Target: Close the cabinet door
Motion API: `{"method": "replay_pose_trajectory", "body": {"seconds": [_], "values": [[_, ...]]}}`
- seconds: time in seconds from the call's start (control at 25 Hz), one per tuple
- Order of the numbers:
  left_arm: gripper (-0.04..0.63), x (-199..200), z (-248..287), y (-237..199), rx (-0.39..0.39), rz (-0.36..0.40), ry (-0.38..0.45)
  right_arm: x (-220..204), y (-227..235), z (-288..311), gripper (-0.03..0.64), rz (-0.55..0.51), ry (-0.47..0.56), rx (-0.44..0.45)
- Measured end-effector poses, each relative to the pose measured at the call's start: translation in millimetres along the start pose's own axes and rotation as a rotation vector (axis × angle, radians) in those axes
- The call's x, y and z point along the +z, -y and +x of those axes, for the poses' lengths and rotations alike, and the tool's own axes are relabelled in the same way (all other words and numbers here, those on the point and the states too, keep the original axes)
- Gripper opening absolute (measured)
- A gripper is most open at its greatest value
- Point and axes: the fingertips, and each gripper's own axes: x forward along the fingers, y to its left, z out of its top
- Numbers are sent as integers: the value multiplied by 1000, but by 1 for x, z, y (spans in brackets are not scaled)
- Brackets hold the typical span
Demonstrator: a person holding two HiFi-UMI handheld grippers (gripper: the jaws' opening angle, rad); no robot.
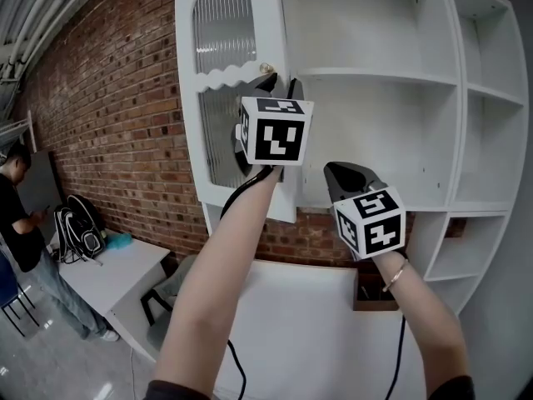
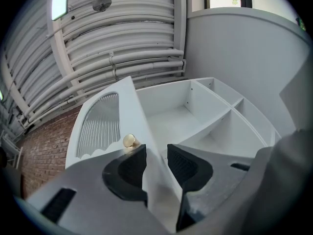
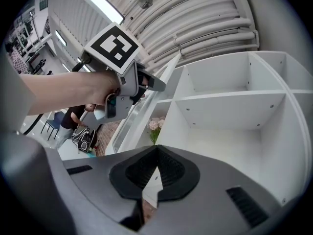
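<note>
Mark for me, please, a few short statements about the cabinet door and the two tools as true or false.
1. The cabinet door stands open. True.
2. The right tool grips the door's knob. False: its jaws are together on nothing, away from the door; the brass knob sits just beyond the left tool.
3. The left tool's jaws are apart, with the door's edge between them. True.
4. The wall at the left of the head view is white tile. False: it is a brick wall.
</note>
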Motion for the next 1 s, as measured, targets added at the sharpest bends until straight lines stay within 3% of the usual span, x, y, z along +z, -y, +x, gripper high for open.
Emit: {"method": "replay_pose_trajectory", "body": {"seconds": [1.0], "values": [[118,-31,54,8,-28,-42,-7,-33,-1,31,0,32,-10,50]]}}
